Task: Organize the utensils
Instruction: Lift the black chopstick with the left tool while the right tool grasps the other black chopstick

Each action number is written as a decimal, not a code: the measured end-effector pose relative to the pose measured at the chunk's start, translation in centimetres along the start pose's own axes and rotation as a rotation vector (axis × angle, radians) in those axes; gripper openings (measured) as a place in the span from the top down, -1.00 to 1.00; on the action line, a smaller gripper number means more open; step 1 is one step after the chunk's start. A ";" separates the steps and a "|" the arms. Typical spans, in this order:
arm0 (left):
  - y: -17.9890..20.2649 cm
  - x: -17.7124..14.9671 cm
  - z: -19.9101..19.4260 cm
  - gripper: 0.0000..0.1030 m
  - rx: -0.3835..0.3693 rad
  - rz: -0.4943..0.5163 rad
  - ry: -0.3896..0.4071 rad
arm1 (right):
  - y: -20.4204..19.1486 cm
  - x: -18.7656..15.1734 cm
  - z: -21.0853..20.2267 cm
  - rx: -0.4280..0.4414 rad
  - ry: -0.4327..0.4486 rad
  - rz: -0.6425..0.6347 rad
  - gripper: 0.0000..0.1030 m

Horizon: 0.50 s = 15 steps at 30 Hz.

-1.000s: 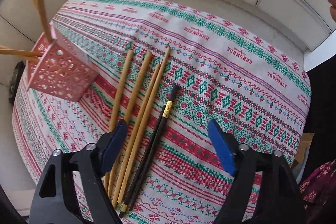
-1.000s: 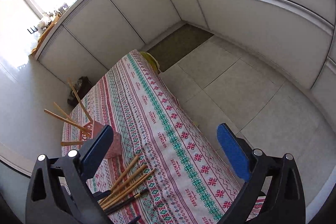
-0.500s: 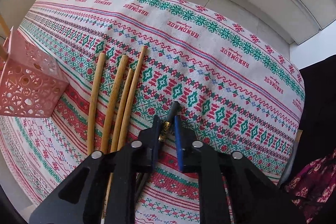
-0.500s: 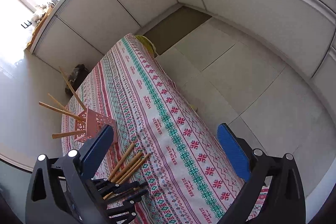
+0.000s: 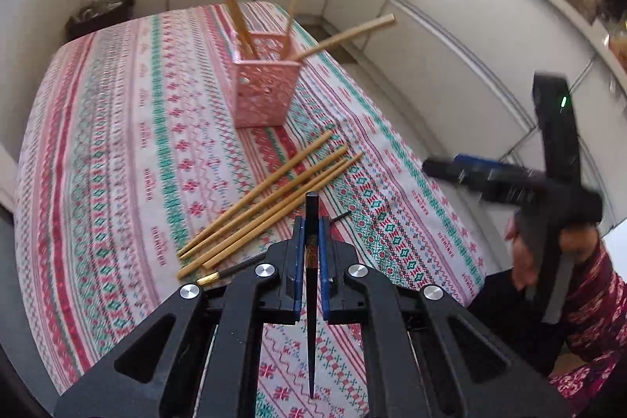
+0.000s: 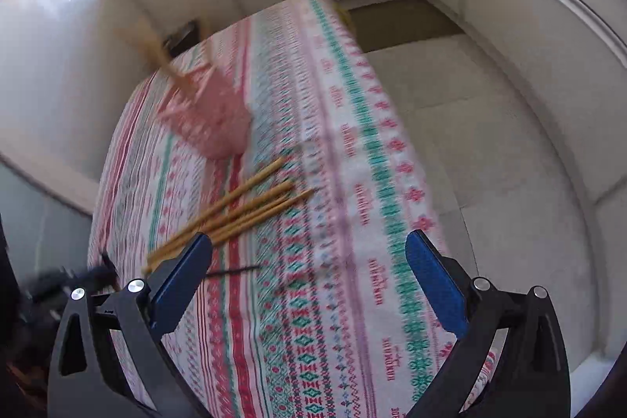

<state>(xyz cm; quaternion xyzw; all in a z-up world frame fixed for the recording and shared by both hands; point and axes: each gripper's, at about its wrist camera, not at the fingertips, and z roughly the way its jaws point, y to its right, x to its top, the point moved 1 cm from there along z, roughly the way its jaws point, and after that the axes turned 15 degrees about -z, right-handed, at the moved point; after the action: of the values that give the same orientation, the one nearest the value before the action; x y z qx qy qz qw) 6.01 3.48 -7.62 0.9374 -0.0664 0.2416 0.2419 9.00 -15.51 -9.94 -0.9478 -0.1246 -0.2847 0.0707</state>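
My left gripper (image 5: 311, 222) is shut on a black chopstick (image 5: 311, 292) and holds it above the patterned tablecloth (image 5: 117, 163). A second black chopstick (image 5: 231, 270) lies on the cloth beside several wooden chopsticks (image 5: 270, 200). A pink perforated basket (image 5: 262, 87) stands behind them with several wooden chopsticks leaning in it. My right gripper (image 6: 309, 285) is open and empty above the cloth; it also shows at the right of the left wrist view (image 5: 509, 179). The wooden chopsticks (image 6: 235, 214) and the blurred basket (image 6: 207, 116) show in the right wrist view.
White cabinet walls surround the table. A dark bin (image 5: 100, 12) stands on the floor beyond the far left corner. The person's patterned sleeve (image 5: 591, 304) is at the right. Bare tiled floor (image 6: 490, 143) lies right of the table's edge.
My left gripper has lifted one black chopstick off the cloth and swung to face the basket. The right gripper has moved lower and closer to the wooden chopsticks, still open.
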 end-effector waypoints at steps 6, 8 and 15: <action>-5.0 -0.4 -7.1 0.89 -0.056 -0.105 0.173 | -13.4 1.0 2.2 0.035 0.088 -0.763 -0.86; -6.4 -0.8 -8.3 0.89 -0.052 -0.137 0.199 | -15.0 1.7 3.5 0.075 0.045 -0.824 -0.84; -9.5 -0.5 -11.0 0.89 -0.090 -0.200 0.267 | -17.7 2.4 9.5 0.189 -0.201 -0.917 -0.26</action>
<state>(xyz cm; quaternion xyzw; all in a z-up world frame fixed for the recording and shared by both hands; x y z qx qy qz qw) 3.20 17.13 -3.46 0.8871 0.0491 0.3356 0.3130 10.95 3.87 -15.35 -0.8075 -0.5614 -0.1809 0.0111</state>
